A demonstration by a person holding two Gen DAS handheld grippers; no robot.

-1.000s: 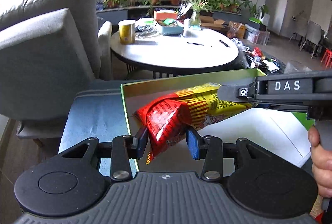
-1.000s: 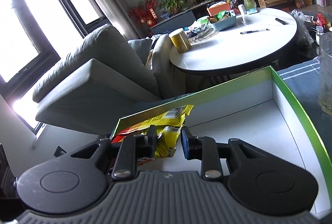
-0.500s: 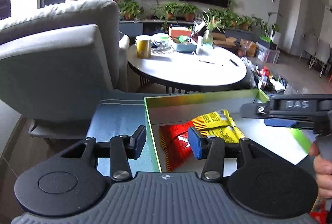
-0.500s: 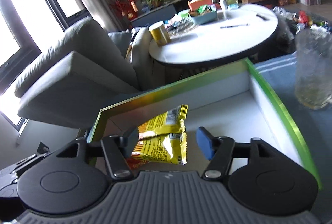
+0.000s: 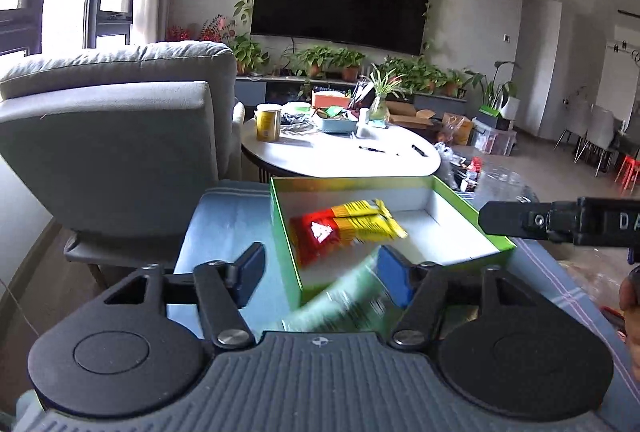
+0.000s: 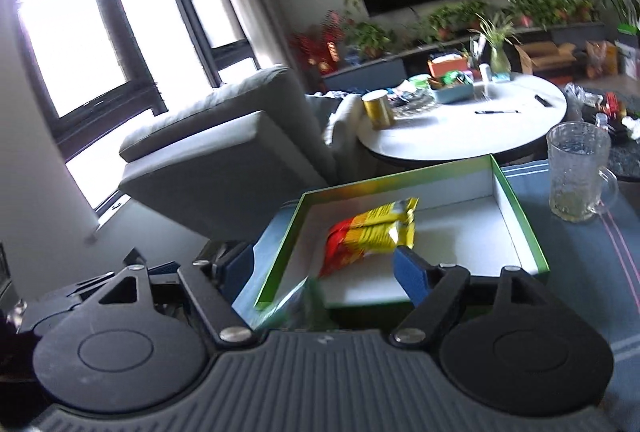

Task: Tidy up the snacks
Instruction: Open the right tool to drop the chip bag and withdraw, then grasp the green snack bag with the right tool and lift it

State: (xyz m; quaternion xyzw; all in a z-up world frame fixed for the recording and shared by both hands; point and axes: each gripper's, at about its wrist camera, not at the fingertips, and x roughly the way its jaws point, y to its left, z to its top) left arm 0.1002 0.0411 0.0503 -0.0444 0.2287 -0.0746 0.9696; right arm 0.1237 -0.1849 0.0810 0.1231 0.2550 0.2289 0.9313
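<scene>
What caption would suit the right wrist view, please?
Open right gripper above green box holding a red-yellow snack bag.

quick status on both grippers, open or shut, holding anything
Left gripper: open, holding nothing; a blurred green packet sits low between its fingers.
Right gripper: open, holding nothing; the red and yellow snack bag lies in the green box.

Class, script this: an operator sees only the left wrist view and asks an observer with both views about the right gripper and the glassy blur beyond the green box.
Operator: Is the right gripper holding anything? I only see its side.
Observer: No. The right gripper has its jaws wide open and empty, near the green box's front edge.
Operator: And that blur?
Observer: A handled glass mug, upright on the striped cloth, outside the box's right wall.
</scene>
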